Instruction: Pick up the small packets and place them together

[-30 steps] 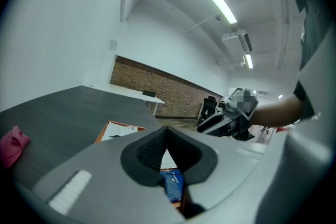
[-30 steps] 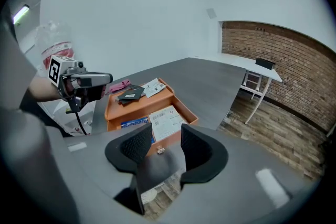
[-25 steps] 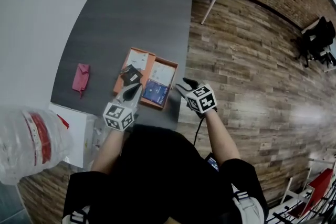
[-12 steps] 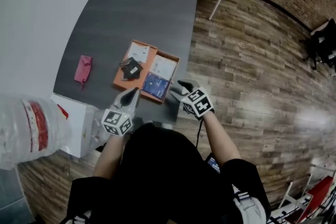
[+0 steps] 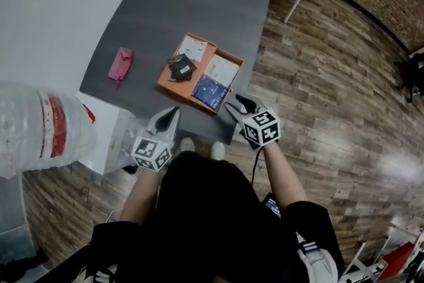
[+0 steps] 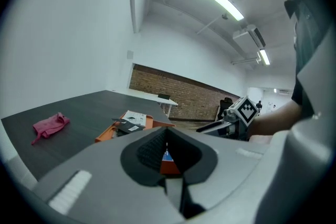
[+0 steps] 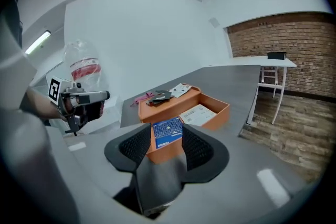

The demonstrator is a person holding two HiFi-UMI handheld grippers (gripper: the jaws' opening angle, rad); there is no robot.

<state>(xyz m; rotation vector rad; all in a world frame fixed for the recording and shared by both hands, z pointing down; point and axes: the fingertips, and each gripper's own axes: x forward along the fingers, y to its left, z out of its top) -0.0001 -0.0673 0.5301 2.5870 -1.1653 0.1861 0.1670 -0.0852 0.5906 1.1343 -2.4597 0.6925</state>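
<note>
move: I am backing left gripper (image 5: 169,117) and right gripper (image 5: 240,103) off the orange box (image 5: 173,83) | fingers: left narrow, right half-wide and just closing, both empty | task: packets (image 5: 211,91) are remaining ungathered

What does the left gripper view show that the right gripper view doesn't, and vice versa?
Left only: the right gripper, whose empty jaws have just closed a little. Right only: the left gripper and the clear plastic bottle with a red label. Both: the open orange cardboard box, the pink cloth and the dark grey table.
</note>
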